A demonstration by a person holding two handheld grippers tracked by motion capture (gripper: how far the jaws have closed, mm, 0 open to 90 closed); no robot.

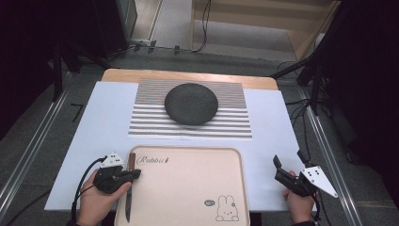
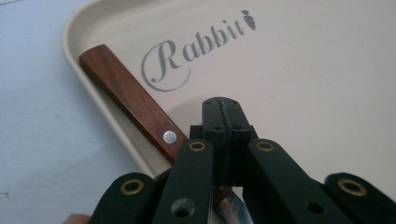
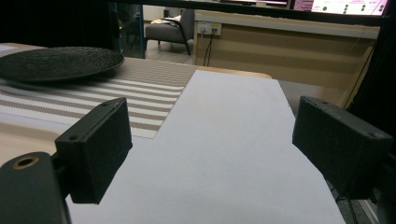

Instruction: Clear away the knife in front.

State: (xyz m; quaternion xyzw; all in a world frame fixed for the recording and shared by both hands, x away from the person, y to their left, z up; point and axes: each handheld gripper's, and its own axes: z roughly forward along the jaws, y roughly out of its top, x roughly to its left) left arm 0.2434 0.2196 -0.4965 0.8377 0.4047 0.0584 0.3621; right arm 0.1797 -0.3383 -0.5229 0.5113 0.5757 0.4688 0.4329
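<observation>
While clamped — left gripper on knife along tray edge.

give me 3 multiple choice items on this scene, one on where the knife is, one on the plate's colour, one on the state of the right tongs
1. Where does the knife lie?
A. on the dark plate
B. along the left edge of the beige tray
C. on the striped mat

2. What colour is the plate?
A. white
B. red
C. black

3. How do the right tongs stand?
A. open, holding nothing
B. shut on the knife
C. shut on the plate

Key: 1 B, the wooden handle rests by the tray's rim near the word Rabbit; 2 C, it looks dark on the striped mat; 3 A, the right gripper view shows a wide gap between the jaws.
</observation>
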